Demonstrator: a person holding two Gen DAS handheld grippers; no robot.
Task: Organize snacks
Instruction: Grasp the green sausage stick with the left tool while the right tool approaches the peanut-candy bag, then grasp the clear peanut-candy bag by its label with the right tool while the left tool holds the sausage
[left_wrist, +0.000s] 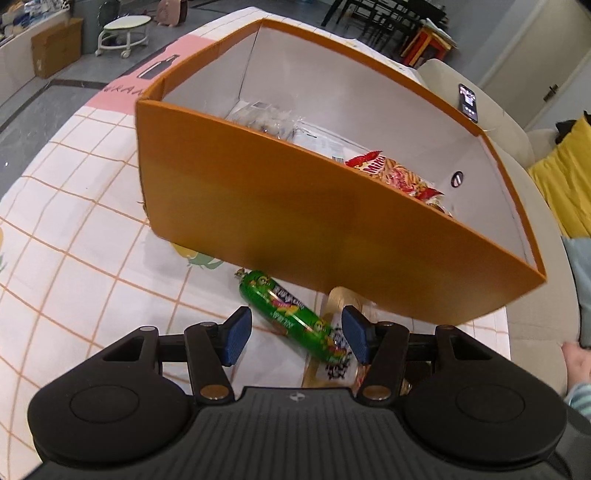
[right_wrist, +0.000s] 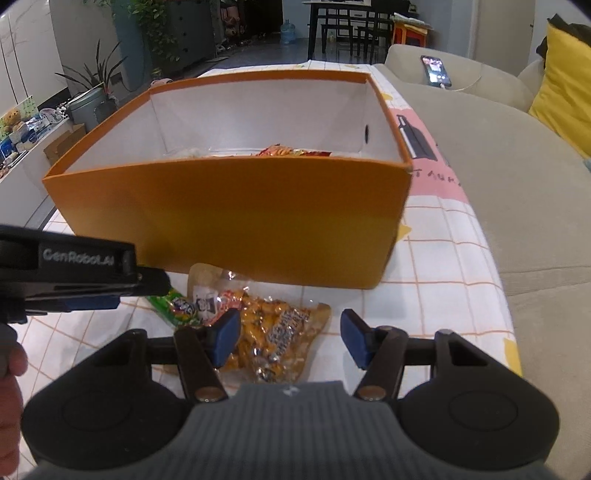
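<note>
We have the orange box (left_wrist: 258, 206) sitting on the checked tablecloth (left_wrist: 74, 236), and we take it as our landmark. Inside it lie a red-and-white snack bag (left_wrist: 399, 177) and a clear wrapped packet (left_wrist: 273, 122), both down on the white floor of the box. Just in front of the box's near wall, on the cloth, we see the green candy roll (left_wrist: 284, 314) lying slantwise, one end close under the box wall. Beside it, also in front of the box, lies the clear bag of golden sweets (right_wrist: 273, 332), touching the roll's far end.

Our left gripper (left_wrist: 295, 334) hangs over the green roll with its blue pads (left_wrist: 236, 338) spread wide on either side, gripping nothing. Our right gripper (right_wrist: 290, 338) is likewise released, jaws apart above the golden bag, one pad (right_wrist: 223, 339) over the bag's edge. Beyond the box, a phone (right_wrist: 436, 70) rests on the beige sofa (right_wrist: 517, 177).
</note>
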